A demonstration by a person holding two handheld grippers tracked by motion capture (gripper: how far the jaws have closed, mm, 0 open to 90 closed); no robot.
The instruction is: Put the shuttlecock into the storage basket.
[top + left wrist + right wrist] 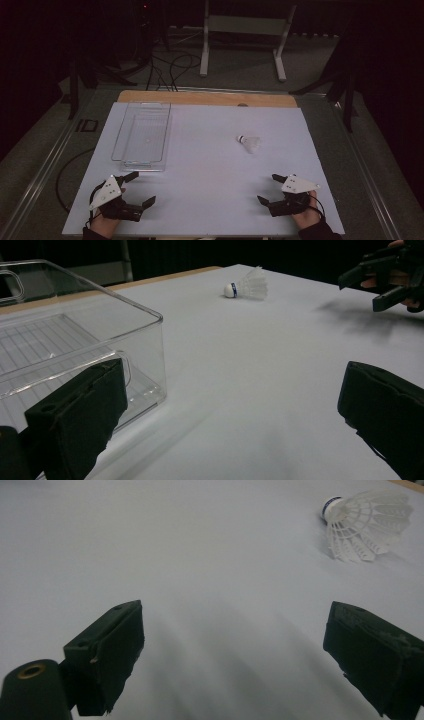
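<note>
A white shuttlecock [249, 143] with a blue band at its cork lies on its side on the white table top, right of centre; it also lies at the far middle in the left gripper view [246, 287] and at the top right in the right gripper view [364, 524]. A clear plastic bin [142, 134] stands empty at the left, close to my left gripper's left jaw [75, 320]. My left gripper [142, 189] rests open near the front left edge. My right gripper [270, 189] rests open near the front right, well short of the shuttlecock, nothing between its jaws.
The white sheet [210, 170] covers a wooden table whose bare strip [207, 98] shows at the back. Beyond it are a white frame stand [244, 35], dark tripod legs and cables on the floor. In the left gripper view my right gripper [387, 280] shows at the top right.
</note>
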